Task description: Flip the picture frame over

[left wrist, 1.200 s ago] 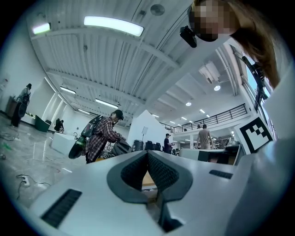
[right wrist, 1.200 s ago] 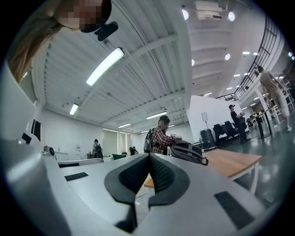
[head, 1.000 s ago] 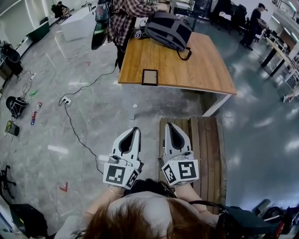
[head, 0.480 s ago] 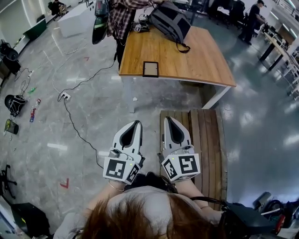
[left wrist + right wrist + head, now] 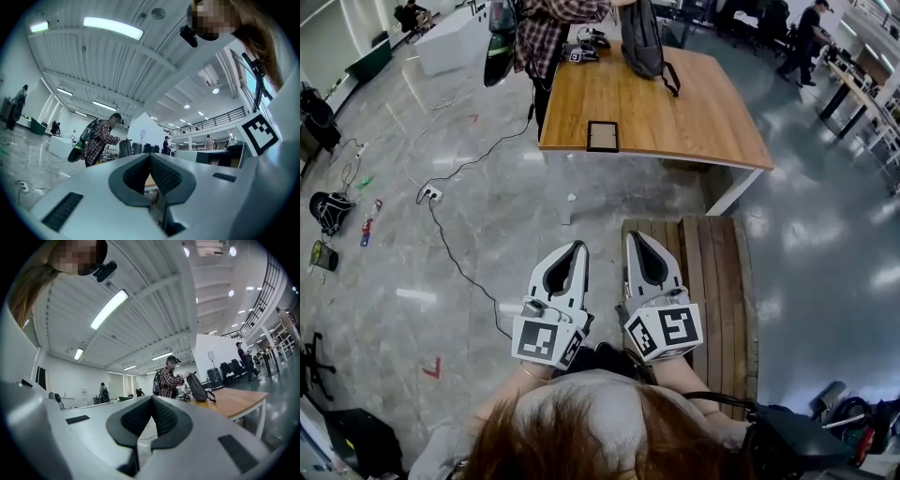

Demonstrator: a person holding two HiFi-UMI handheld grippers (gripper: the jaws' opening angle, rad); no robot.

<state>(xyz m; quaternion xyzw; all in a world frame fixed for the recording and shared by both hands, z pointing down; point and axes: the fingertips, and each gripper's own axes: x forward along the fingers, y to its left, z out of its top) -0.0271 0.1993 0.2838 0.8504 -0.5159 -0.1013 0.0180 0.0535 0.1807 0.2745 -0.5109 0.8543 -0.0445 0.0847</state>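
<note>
A small dark picture frame (image 5: pixel 602 136) lies flat near the front edge of the wooden table (image 5: pixel 703 122), well ahead of me. My left gripper (image 5: pixel 579 247) and right gripper (image 5: pixel 631 237) are held side by side close to my body, over the floor and a wooden bench (image 5: pixel 712 272). Both are shut, tips together, with nothing between them. In the left gripper view the left gripper (image 5: pixel 150 154) has its jaws meeting, and in the right gripper view the right gripper (image 5: pixel 152 398) shows the same, both pointing toward the table.
A person in a plaid shirt (image 5: pixel 546 28) stands at the table's far left, lifting a grey backpack (image 5: pixel 641 37) upright. A cable and power strip (image 5: pixel 431 195) lie on the floor at left, with bags (image 5: pixel 330 211) near the left edge.
The person at the table has lifted the backpack from lying flat to upright. My grippers have hardly shifted and stay shut.
</note>
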